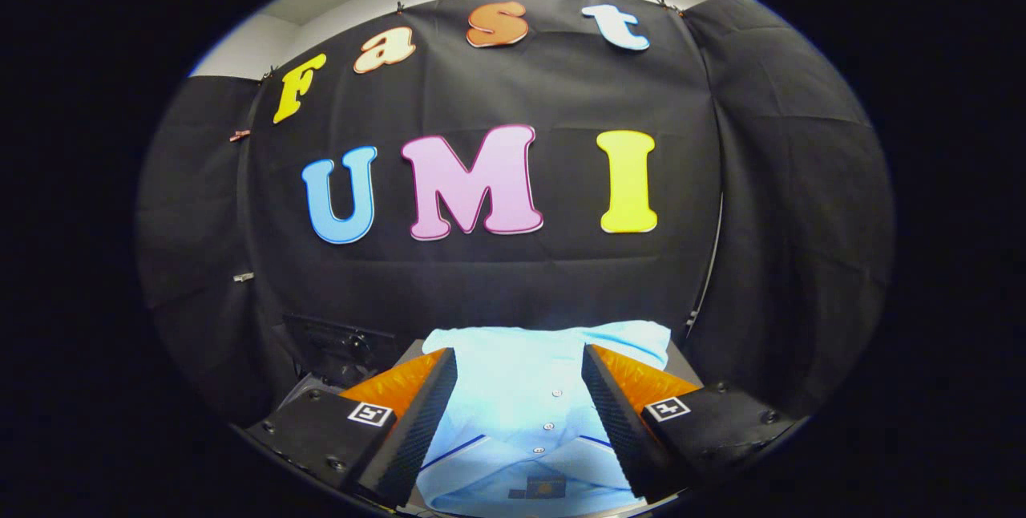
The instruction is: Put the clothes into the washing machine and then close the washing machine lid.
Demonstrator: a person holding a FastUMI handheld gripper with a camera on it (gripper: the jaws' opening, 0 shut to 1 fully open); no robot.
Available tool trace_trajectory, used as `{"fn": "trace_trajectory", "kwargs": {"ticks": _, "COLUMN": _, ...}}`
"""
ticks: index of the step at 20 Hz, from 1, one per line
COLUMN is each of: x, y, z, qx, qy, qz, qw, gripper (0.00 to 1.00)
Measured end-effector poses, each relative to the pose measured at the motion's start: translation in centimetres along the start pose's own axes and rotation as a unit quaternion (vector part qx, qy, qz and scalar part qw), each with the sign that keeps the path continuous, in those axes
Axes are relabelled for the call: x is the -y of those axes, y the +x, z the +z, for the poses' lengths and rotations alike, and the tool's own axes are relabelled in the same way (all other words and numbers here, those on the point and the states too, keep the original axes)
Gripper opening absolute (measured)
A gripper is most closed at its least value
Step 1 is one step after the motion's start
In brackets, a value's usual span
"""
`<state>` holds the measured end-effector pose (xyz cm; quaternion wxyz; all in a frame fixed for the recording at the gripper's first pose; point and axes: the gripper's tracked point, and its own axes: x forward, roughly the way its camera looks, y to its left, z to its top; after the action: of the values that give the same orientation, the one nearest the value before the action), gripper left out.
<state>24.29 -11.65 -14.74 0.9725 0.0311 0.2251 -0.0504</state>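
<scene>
A light blue folded shirt (525, 402) with small buttons and thin dark blue trim lies flat under and ahead of the gripper. My gripper (519, 366) is open, and its two black ribbed fingers (429, 414) with orange sides stand wide apart on either side of the shirt's button line. The fingers hover above the cloth and neither presses on it. A dark black object (337, 346), possibly the washing machine, sits just beyond the left finger, but it is too dark to make out.
The shirt rests on a grey surface (681, 362) whose bare edge shows beyond the right finger. The black cloth wall of the booth rises close behind it.
</scene>
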Motion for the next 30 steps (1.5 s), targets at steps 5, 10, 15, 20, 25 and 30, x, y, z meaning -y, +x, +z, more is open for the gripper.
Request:
{"fn": "trace_trajectory", "kwargs": {"ticks": 5, "x": 2.1, "y": 3.7, "z": -2.0, "qx": -0.044, "qy": 0.002, "qz": -0.027, "qw": 0.999, "gripper": 0.98}}
{"fn": "trace_trajectory", "kwargs": {"ticks": 10, "x": 2.7, "y": 6.3, "z": -3.4, "qx": -0.080, "qy": -0.008, "qz": -0.038, "qw": 0.996, "gripper": 0.99}}
{"fn": "trace_trajectory", "kwargs": {"ticks": 15, "x": 3.2, "y": 8.6, "z": -5.0, "qx": -0.135, "qy": -0.012, "qz": -0.047, "qw": 0.990, "gripper": 0.99}}
{"fn": "trace_trajectory", "kwargs": {"ticks": 20, "x": 3.9, "y": 9.6, "z": -6.9, "qx": -0.192, "qy": 0.000, "qz": -0.052, "qw": 0.980, "gripper": 0.99}}
{"fn": "trace_trajectory", "kwargs": {"ticks": 25, "x": 3.9, "y": 10.0, "z": -8.2, "qx": -0.223, "qy": -0.017, "qz": -0.055, "qw": 0.973, "gripper": 0.96}}
{"fn": "trace_trajectory", "kwargs": {"ticks": 30, "x": 4.6, "y": 10.2, "z": -8.5, "qx": -0.240, "qy": -0.020, "qz": -0.058, "qw": 0.969, "gripper": 0.71}}
